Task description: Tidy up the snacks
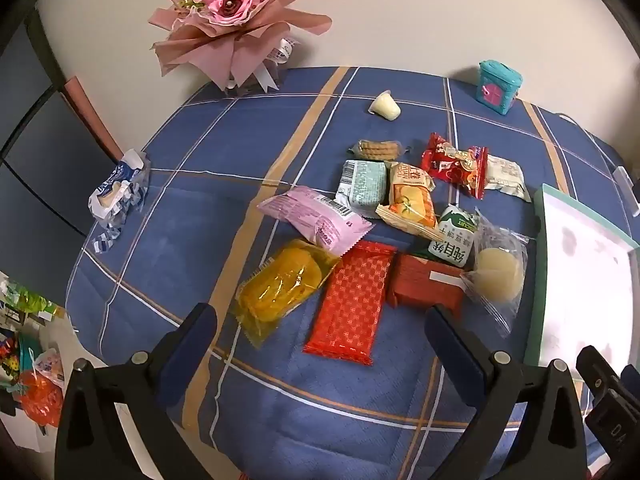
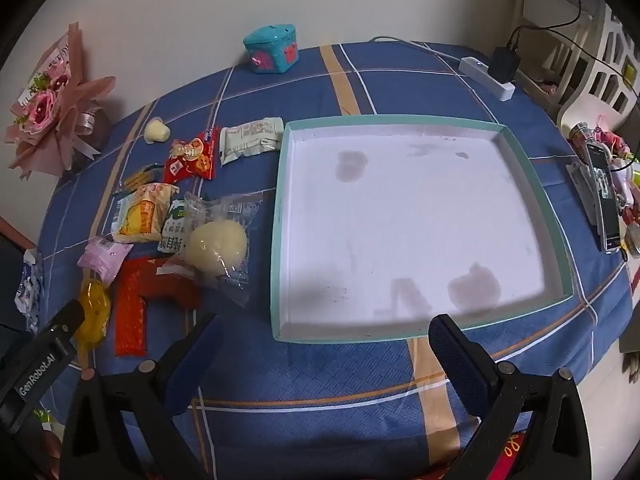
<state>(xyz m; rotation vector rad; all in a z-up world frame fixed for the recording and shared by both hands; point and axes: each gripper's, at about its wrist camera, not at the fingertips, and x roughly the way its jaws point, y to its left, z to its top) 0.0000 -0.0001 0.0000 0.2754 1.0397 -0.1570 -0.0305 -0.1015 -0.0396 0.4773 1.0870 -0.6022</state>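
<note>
Left wrist view: the left gripper [image 1: 320, 332] hangs released, jaws wide, grasping nothing, over a blue checked cloth [image 1: 160, 208] covering the desk. Just ahead lies a crowded heap of snacks: a yellow packet [image 1: 280, 284], a red patterned packet [image 1: 352, 300], a pink packet [image 1: 316, 220] and a clear bag with a pale bun [image 1: 498, 276], several overlapping. Judged risk: closing on one wrapper could drag or pinch a neighbour, since edges lie under each other. A small jelly cup [image 1: 385, 106] sits apart, near the far side.

Right wrist view: the right gripper [image 2: 326, 340] is likewise released and empty, above the near rim of a shallow teal-edged tray [image 2: 280, 216] that holds no snacks. The heap lies just left of the tray. The tray's raised wall could catch a packet slid in low. Open cloth lies in front; a power strip [image 2: 486, 72] and a phone [image 2: 606, 204] crowd the right edge.
</note>
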